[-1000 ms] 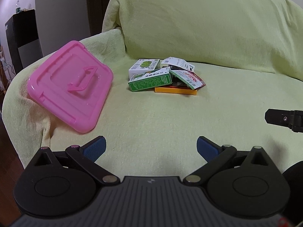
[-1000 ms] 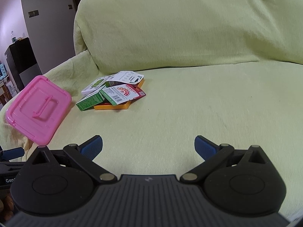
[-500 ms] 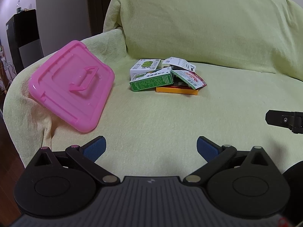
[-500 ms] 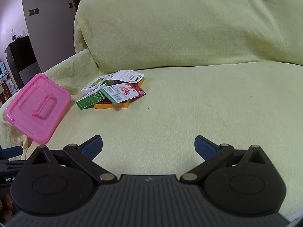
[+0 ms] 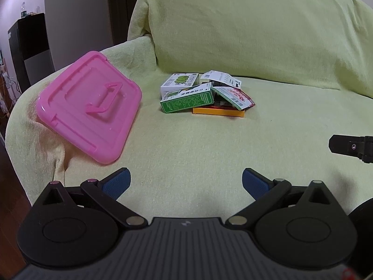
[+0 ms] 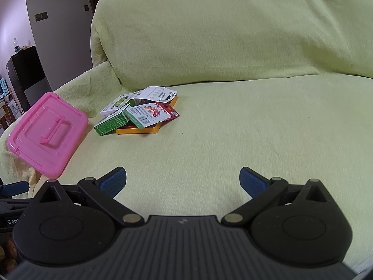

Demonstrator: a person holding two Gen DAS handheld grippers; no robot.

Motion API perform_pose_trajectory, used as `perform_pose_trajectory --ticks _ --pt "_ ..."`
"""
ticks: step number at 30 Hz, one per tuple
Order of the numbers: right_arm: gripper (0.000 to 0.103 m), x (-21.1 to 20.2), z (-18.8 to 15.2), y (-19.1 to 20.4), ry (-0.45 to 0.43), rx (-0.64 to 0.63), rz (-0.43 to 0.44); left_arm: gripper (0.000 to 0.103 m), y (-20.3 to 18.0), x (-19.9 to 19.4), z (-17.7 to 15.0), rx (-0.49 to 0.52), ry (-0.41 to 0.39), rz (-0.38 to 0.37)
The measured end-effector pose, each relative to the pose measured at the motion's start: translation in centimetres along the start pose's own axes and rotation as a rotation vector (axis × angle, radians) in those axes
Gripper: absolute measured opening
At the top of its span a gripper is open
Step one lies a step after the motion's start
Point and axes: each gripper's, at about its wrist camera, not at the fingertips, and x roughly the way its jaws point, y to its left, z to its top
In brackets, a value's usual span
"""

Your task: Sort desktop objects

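Note:
A pink plastic box (image 5: pixel 89 105) with a handled lid leans tilted on the sofa's left armrest; it also shows in the right wrist view as the pink box (image 6: pixel 47 131). A small pile of cartons (image 5: pixel 205 94) lies on the seat: a green box, a white box, flat packets and an orange box underneath. The same pile (image 6: pixel 139 114) sits left of centre in the right wrist view. My left gripper (image 5: pixel 186 182) is open above the seat's front, with nothing between its fingers. My right gripper (image 6: pixel 183 180) is open too, well short of the pile.
A yellow-green cover drapes the sofa seat (image 6: pixel 256 140) and backrest (image 5: pixel 256 35). A dark cabinet (image 5: pixel 28 46) stands by the wall at far left. The right gripper's finger (image 5: pixel 349 147) pokes in at the left wrist view's right edge.
Both views have shifted slightly, so the pink box and pile sit a little further right and nearer. Both grippers stay open.

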Motion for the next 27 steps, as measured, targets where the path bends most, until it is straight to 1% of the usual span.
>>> perform_pose_trajectory --ticks 4,8,10,12,15,19,23,27 --pt "0.102 0.1 0.0 0.0 0.007 -0.004 -0.006 0.102 0.0 0.0 0.0 -0.002 -0.003 0.003" --pt "0.102 0.1 0.2 0.4 0.004 -0.021 -0.039 0.102 0.1 0.0 0.2 0.002 -0.004 0.0" --pt "0.102 0.2 0.5 0.7 0.015 -0.038 -0.047 0.102 0.4 0.1 0.4 0.0 0.0 -0.019" --pt "0.102 0.5 1.0 0.8 0.021 -0.041 -0.036 0.102 0.8 0.4 0.7 -0.011 0.009 -0.056" --pt "0.102 1.3 2.0 0.8 0.0 -0.033 -0.023 0.102 1.3 1.2 1.3 -0.001 0.014 -0.082" --pt "0.102 3.8 3.1 1.4 -0.005 -0.052 -0.004 0.102 2.0 3.1 2.7 0.072 -0.008 -0.075" --pt "0.102 7.4 4.0 2.3 0.026 -0.045 0.055 0.102 2.8 6.0 4.2 0.158 -0.015 -0.068" --pt "0.102 11.4 4.6 3.4 0.058 -0.048 0.094 0.102 3.9 9.5 5.5 0.187 0.004 -0.086"
